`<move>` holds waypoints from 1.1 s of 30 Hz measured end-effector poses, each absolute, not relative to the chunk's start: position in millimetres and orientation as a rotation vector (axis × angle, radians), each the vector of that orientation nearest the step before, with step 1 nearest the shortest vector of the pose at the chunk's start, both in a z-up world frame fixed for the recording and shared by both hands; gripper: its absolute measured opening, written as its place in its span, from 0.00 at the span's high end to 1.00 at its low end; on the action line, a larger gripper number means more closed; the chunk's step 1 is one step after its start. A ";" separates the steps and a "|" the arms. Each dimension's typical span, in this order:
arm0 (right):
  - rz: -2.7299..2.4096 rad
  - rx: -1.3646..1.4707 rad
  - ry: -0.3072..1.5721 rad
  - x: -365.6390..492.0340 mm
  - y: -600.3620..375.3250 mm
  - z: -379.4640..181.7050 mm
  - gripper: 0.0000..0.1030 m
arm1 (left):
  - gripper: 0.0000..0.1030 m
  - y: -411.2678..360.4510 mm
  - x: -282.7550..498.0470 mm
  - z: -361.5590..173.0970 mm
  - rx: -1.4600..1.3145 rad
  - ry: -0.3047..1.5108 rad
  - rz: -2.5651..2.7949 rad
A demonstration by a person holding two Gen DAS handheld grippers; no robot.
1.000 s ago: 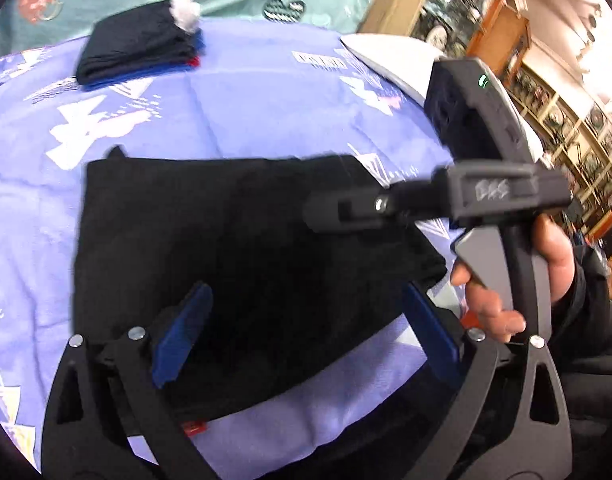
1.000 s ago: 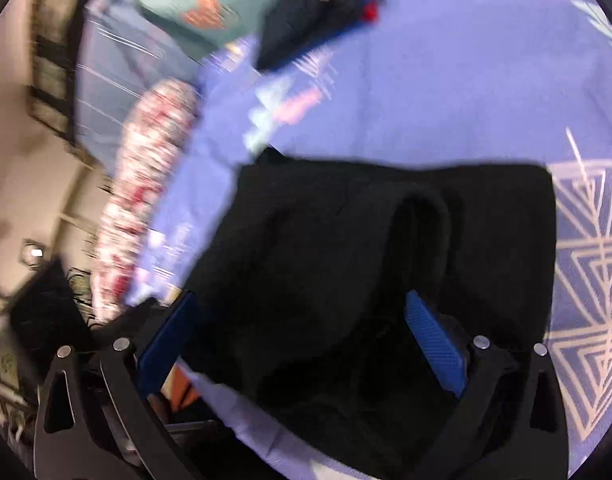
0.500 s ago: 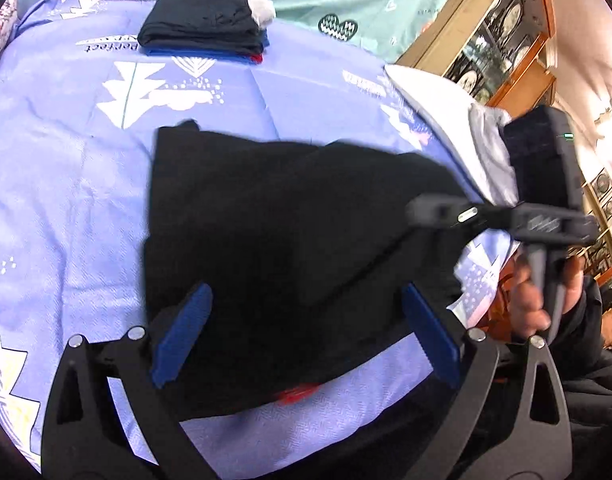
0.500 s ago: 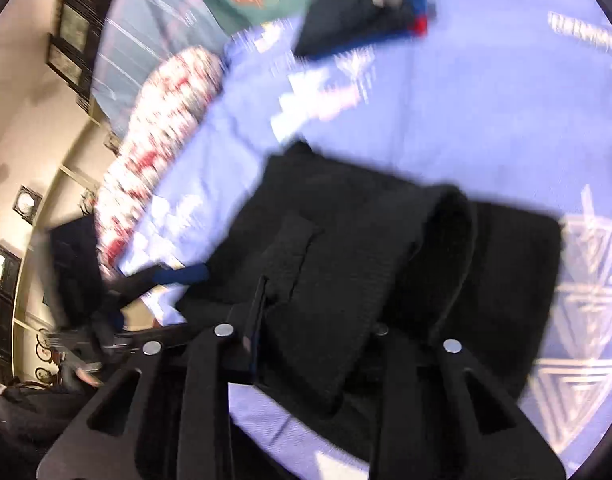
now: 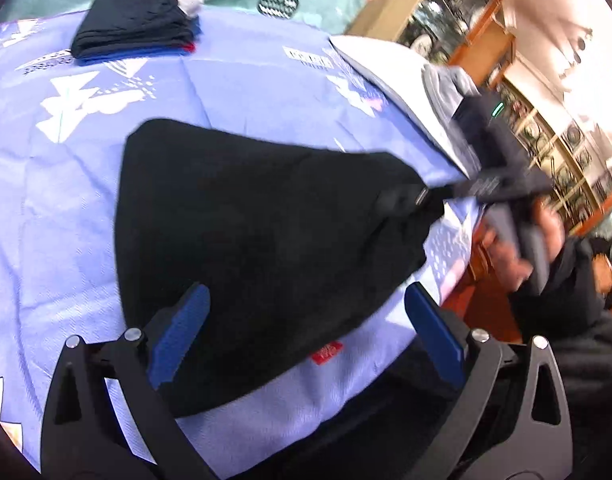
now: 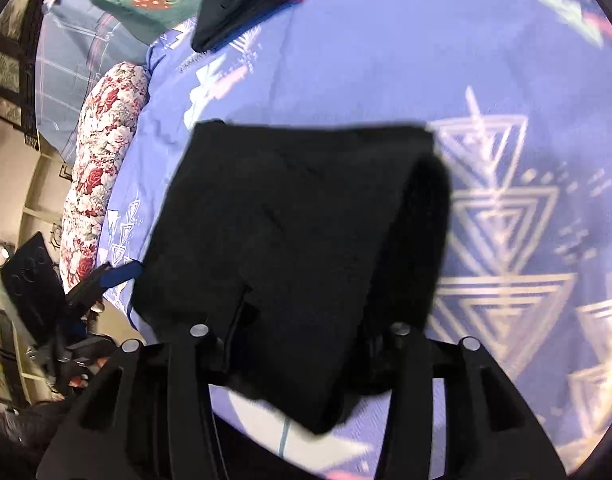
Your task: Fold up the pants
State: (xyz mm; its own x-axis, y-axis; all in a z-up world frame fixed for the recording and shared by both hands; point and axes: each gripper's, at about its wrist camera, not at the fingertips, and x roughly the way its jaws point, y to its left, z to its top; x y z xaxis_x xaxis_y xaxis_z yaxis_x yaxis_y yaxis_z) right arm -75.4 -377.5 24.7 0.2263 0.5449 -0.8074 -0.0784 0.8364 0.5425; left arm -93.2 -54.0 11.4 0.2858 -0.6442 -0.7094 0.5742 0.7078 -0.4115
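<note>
Black pants [image 6: 298,232] on blue bedsheet [image 6: 385,60], near edge doubled over; right gripper [image 6: 302,344] clenched on near fold, nearer; left gripper [image 5: 306,332] released, hovering above near hem.

Between my right fingers I see the black matt, fleecy-looking cloth pants [image 6: 306,220]; beyond them a smooth lilac printed cotton-like bedsheet [image 6: 385,60]. My left gripper's blue pads [image 5: 178,332] look rubbery.
</note>
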 end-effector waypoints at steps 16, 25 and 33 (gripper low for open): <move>0.474 0.099 1.486 -28.9 -271.2 8.8 0.51 | 0.02 -49.0 -107.1 -17.7 -0.124 1.064 -0.944; 0.643 0.105 1.319 -20.5 -242.1 63.2 0.48 | 0.02 -69.0 -107.5 -18.2 -0.019 1.044 -0.955; 0.606 0.259 1.389 66.0 -178.9 -18.7 0.47 | 0.02 -80.0 -117.3 -24.4 0.084 1.015 -0.915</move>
